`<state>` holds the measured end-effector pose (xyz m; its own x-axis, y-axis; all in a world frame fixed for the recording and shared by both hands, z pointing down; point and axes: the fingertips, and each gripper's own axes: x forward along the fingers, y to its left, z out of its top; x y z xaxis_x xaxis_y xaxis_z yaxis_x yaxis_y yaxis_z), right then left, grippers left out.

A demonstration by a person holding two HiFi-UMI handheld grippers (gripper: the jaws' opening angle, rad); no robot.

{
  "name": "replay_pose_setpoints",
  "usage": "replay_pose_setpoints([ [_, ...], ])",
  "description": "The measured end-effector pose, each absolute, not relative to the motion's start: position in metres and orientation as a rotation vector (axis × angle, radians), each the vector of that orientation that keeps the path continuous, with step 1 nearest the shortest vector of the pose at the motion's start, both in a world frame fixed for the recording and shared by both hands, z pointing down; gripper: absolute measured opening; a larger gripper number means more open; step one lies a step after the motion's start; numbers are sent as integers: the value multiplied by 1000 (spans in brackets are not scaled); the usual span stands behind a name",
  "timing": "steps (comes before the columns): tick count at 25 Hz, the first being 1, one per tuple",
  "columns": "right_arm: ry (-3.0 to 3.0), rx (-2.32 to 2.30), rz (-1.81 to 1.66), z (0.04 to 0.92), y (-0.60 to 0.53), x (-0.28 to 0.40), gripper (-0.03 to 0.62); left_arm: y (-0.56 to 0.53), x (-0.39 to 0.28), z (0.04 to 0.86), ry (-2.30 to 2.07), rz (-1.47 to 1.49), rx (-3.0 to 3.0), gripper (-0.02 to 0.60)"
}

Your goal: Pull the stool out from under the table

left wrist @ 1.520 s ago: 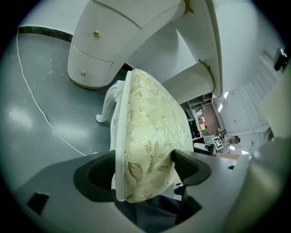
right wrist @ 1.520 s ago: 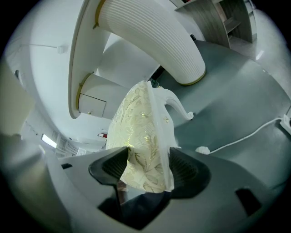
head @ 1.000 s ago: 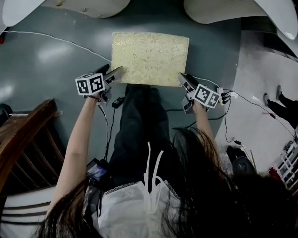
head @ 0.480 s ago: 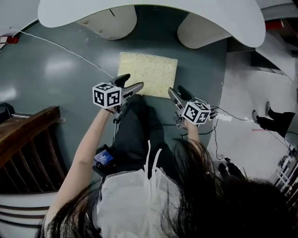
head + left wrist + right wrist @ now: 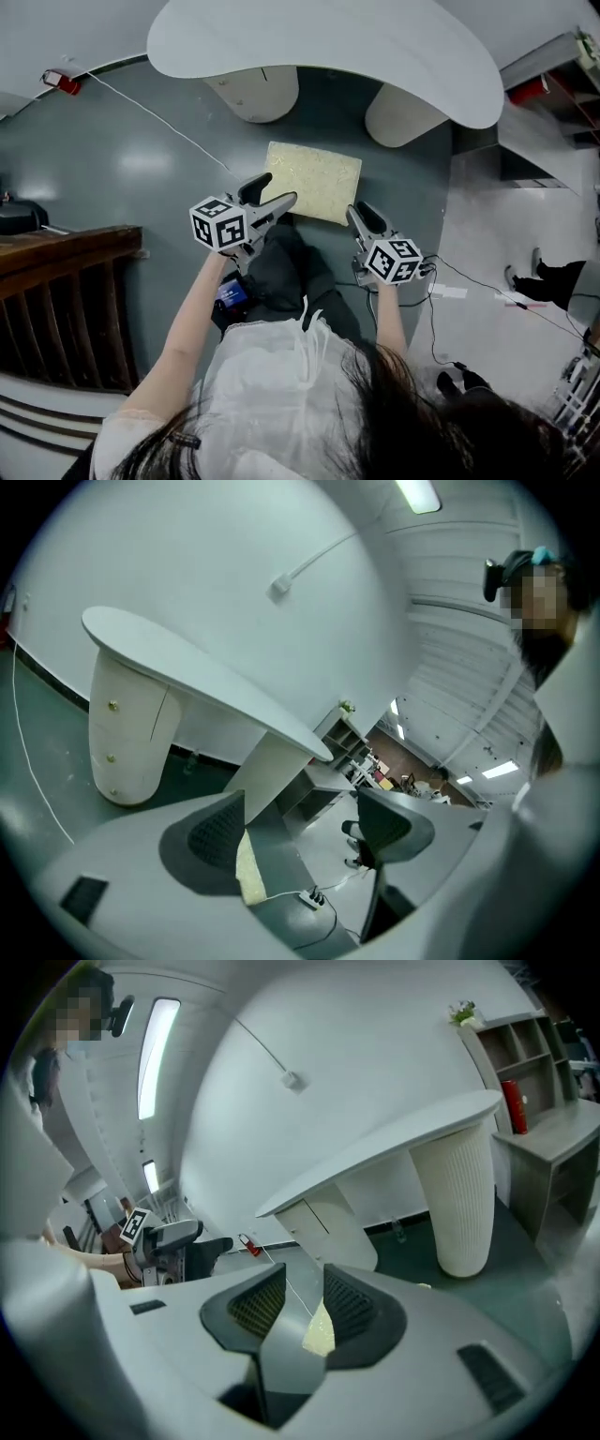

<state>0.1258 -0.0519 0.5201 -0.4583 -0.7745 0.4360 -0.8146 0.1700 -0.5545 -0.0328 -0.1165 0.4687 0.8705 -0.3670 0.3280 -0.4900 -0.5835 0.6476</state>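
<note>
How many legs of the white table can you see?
2. The left leg and the right leg stand under the tabletop, beyond the stool. The tabletop may hide more.

Head camera overhead, steeply downward; both tool cameras lower, roughly level, toward the white table [image 5: 319, 56], shared by all.

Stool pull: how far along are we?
Done: the stool stands on the floor, looking clear of the table top. In hand: nothing. The left gripper is open and empty; the right gripper has just been closing its jaws, nothing between them; both hover above the stool. Left: apparently nothing.
</note>
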Motion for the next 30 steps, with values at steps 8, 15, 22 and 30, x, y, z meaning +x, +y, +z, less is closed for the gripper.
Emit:
replay_pose_setpoints([
  [8, -2440, 1584, 1156, 474, -35, 90, 110, -69, -41, 408, -621, 207, 2337, 390],
  [15, -2476, 1615, 1116, 454, -17, 57, 97, -31, -62, 392, -591, 162, 2324, 349],
  [22, -2504, 1653, 1038, 431, 22, 10, 93, 4, -107, 380, -586, 98, 2359, 189],
  [30, -2481, 1757, 957, 407, 93, -64, 91, 73, -188, 373, -570, 94, 2379, 184],
])
